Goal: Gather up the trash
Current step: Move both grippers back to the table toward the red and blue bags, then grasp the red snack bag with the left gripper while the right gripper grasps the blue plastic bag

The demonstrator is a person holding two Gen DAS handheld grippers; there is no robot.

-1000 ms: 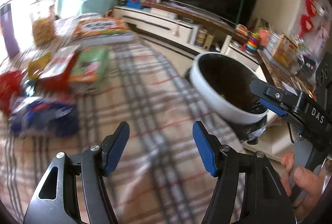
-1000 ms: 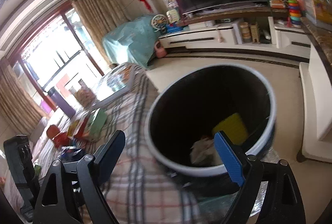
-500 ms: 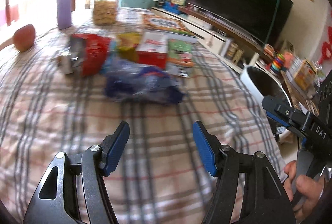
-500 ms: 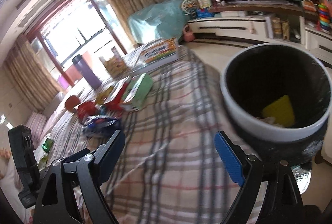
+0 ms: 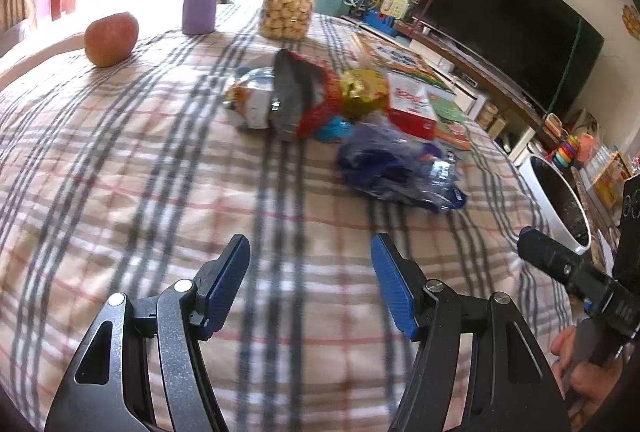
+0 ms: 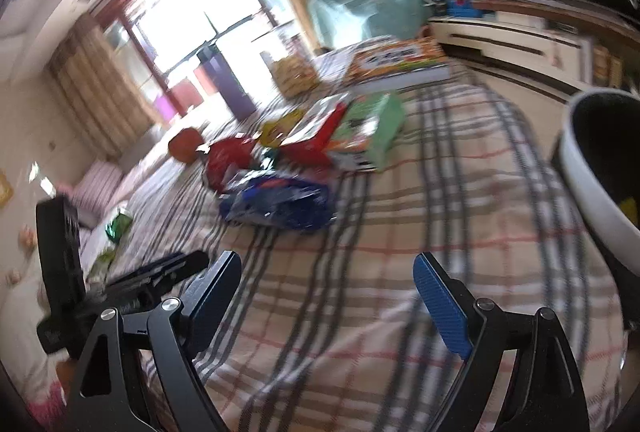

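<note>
Crumpled blue wrapper (image 5: 394, 168) lies mid-table on the plaid cloth (image 5: 120, 192), nearest piece of a trash pile with a red snack bag (image 5: 308, 96) behind. White bin (image 5: 554, 200) sits off the table's right edge. Left gripper (image 5: 310, 286) and right gripper (image 6: 326, 296) both spread, empty, above bare cloth short of the wrapper.

Soft woven plaid cloth (image 5: 160, 168) lies under a crinkly glossy blue plastic wrapper (image 5: 396, 168).
</note>
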